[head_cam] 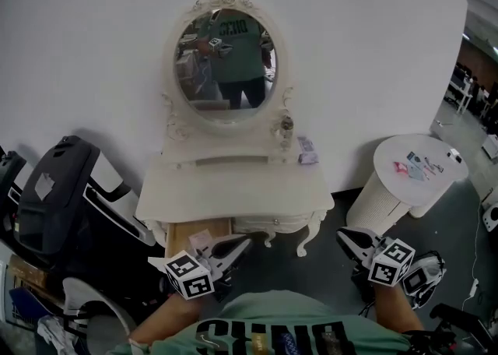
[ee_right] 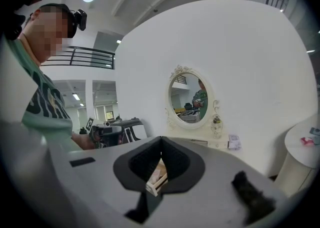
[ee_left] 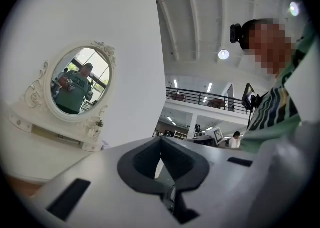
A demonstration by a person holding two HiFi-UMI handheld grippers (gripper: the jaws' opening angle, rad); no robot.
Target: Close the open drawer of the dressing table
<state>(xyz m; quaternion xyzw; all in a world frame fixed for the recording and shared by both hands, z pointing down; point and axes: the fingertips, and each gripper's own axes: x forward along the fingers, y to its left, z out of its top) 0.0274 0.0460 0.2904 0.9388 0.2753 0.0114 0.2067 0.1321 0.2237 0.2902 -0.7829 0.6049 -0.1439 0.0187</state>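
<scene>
**Base:** What does the drawer look like?

**Me:** The white desk (head_cam: pixel 233 190) stands against the wall, with an oval mirror (head_cam: pixel 227 61) on top. Its drawer (head_cam: pixel 194 235) is pulled out at 7 o'clock on the desk front. The inside is bare wood with something pale lying in it. I also see its white front through the right gripper view (ee_right: pixel 158 176).

**Base:** Grippers?

**Me:** The left gripper (head_cam: pixel 243 243) sits at 6 o'clock in the head view, level and angled toward 2 o'clock. Its tips are just beside the drawer's right edge, but I cannot tell whether they touch. Its jaws are pressed together with nothing between them (ee_left: pixel 161 139). The right gripper (head_cam: pixel 344 237) is at 4 o'clock, near the desk's right front leg, pointing toward 10 o'clock. Its jaws are also closed and empty (ee_right: pixel 161 139).

**Base:** Room to move?

**Me:** There is dark open floor between the two grippers, in front of the desk. A black padded machine (head_cam: pixel 58 190) crowds the desk at 9 o'clock. A round white stand (head_cam: pixel 393 190) sits at 3 o'clock, apart from the desk's corner.
</scene>
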